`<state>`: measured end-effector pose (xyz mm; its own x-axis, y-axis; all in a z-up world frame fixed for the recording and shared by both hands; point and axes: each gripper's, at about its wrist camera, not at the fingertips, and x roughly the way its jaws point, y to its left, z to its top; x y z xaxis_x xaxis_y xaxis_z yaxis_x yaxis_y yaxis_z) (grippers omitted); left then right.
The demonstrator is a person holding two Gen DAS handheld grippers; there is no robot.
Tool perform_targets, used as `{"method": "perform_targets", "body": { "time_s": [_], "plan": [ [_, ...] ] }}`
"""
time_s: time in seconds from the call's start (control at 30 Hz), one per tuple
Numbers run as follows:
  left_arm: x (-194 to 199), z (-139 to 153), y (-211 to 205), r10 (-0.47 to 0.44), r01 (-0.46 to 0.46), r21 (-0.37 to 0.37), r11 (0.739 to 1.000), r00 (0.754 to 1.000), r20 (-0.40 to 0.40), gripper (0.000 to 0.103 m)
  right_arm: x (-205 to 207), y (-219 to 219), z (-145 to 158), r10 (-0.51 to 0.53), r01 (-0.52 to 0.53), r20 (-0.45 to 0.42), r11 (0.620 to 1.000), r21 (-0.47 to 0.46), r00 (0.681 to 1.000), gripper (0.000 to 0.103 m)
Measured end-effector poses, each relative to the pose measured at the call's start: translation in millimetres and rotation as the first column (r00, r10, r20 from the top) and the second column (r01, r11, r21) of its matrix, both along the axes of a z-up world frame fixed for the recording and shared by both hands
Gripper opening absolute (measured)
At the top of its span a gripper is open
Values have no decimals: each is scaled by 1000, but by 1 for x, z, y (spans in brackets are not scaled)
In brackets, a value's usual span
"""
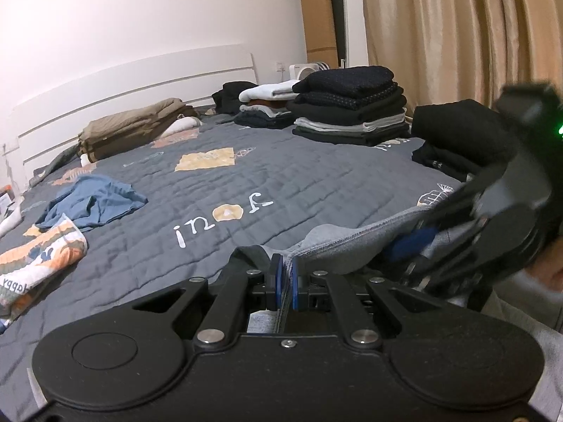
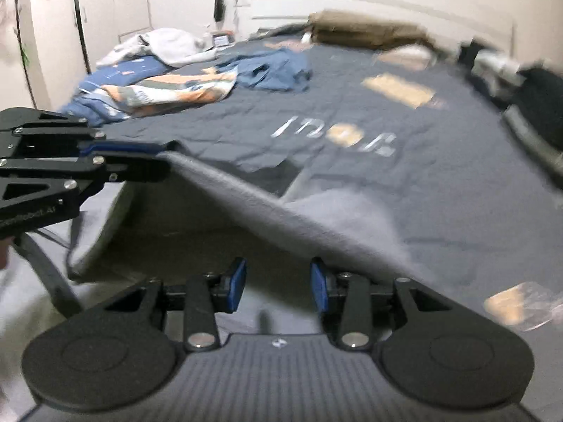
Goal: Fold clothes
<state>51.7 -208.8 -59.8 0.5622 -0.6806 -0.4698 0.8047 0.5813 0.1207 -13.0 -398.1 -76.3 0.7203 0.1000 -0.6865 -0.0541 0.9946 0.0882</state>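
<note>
A: Left wrist view, go. What are the tongs on?

B: Left gripper (image 1: 285,283), bottom centre of frame, blue pads pressed narrow onto the hemmed edge of a light grey knit sweatshirt (image 1: 337,242). Cloth runs right between the pads.

A: Right one?

B: In the right wrist view the right gripper (image 2: 278,283) sits bottom centre, blue pads (image 2: 238,281) wide apart, nothing between them. The grey sweatshirt (image 2: 267,211) hangs just in front, above the fingertips, not pinched. Frame is motion-blurred.

A: And the left gripper in that view?

B: Left edge, mid-height (image 2: 155,161), clamped on the corner of the same garment, lifting it so the fabric slopes down toward lower right of the frame.

A: Where does the garment lie overall?

B: Near edge of the bed, partly raised, partly draped on the dark grey quilted bedspread with pale lettering (image 1: 246,183).

A: Right gripper seen from the left camera?

B: Right side of frame, blurred black body (image 1: 510,232), close against the grey fabric. Can't tell the finger gap from there.

A: Rest of the scene, quick.

B: Stack of folded dark clothes (image 1: 352,112) upper centre-right, folded black pile (image 1: 457,133) beside it to the right. Crumpled blue garment (image 1: 95,200) mid-left, patterned orange-and-white cloth (image 1: 38,260) lower left. Folded olive-brown blanket (image 1: 133,126) by the white headboard (image 1: 140,81). Beige curtains (image 1: 457,28) upper right.
</note>
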Motion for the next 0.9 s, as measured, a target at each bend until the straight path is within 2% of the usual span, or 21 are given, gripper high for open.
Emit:
{"method": "perform_targets", "body": {
  "time_s": [0.07,0.2,0.3,0.43,0.47,0.7,0.8,0.9],
  "plan": [
    [1,1,0,3,-3,-5,1000,1000,-5,6,10,-3,-17,-3,5,-31,998,66,1000,39],
    [1,1,1,-2,2,-8,1000,1000,-12,6,23,-29,-39,-130,133,-33,977,166,991,39],
    [1,1,1,-10,10,-9,1000,1000,-14,6,22,-33,-35,-191,190,12,980,63,982,35],
    [-1,0,-1,-22,22,-8,1000,1000,-10,6,21,-37,-29,-256,262,77,961,-84,964,33],
    [-1,1,-1,-22,22,-10,1000,1000,-9,6,21,-31,-27,-240,249,74,955,-162,968,33],
    [-4,-1,-3,-27,28,10,1000,1000,-3,6,20,-13,-36,-160,120,-86,928,-353,983,34],
    [-6,-4,-5,-47,48,41,998,999,-19,6,12,-8,-28,-150,97,-121,927,-362,981,38],
    [-6,-3,0,-89,92,53,994,994,-60,7,2,-9,-17,-124,77,-135,949,-307,983,40]
  ]
}}
